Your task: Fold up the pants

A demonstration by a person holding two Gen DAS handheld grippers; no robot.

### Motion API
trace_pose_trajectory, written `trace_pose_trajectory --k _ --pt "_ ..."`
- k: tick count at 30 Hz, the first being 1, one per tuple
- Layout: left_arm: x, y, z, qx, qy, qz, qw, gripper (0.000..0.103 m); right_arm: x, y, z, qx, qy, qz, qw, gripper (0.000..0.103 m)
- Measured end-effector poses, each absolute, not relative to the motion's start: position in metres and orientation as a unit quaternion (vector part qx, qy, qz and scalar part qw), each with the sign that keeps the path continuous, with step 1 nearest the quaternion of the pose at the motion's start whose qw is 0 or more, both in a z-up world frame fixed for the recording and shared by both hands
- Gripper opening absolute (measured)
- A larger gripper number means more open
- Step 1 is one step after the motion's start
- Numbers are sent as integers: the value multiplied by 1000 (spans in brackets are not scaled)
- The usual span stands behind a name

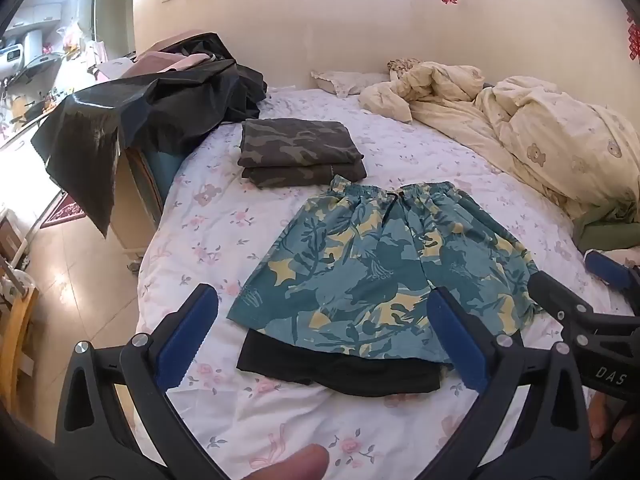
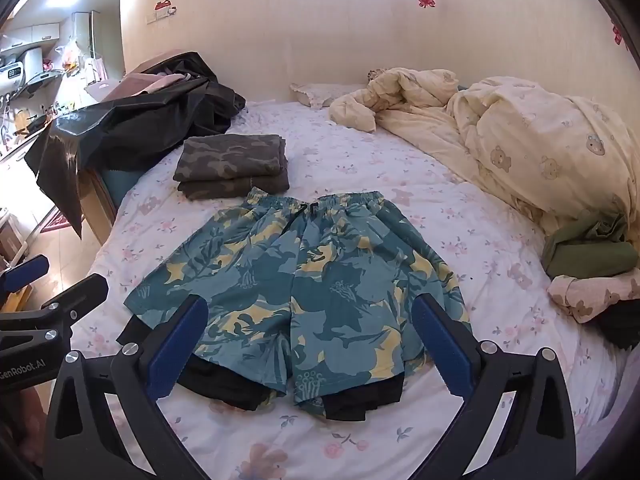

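Your teal floral-print shorts [image 2: 296, 280] lay flat on the flowered white bedsheet [image 2: 480, 240], hems nearest you, hiding most of a black garment [image 2: 224, 384] beneath. Bare sheet lay open on either side of them, and folded camouflage pants [image 2: 232, 164] sat just beyond the waistband. Your left gripper [image 1: 324, 340] and right gripper [image 2: 308, 348] were spread fully, holding nothing. One arm read "GenRobot.AI", the other a cut-off "DAS".

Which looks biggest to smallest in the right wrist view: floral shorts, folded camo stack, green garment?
1. Floral shorts, clearly largest.
2. Folded camo stack and green garment look alike in size; they lie at different depths, so I won't rank them.
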State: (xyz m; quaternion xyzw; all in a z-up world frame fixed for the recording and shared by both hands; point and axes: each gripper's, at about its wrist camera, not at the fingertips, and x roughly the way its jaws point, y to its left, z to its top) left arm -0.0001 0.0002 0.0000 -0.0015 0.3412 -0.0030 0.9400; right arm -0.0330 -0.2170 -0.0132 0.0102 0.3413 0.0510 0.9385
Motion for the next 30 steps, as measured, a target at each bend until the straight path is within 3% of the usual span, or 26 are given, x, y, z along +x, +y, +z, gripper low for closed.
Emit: trace_pose_trajectory --k 30 --pt "0 3 3 -2 340 0 941 103 -33 -216 -14 12 342 54 938 103"
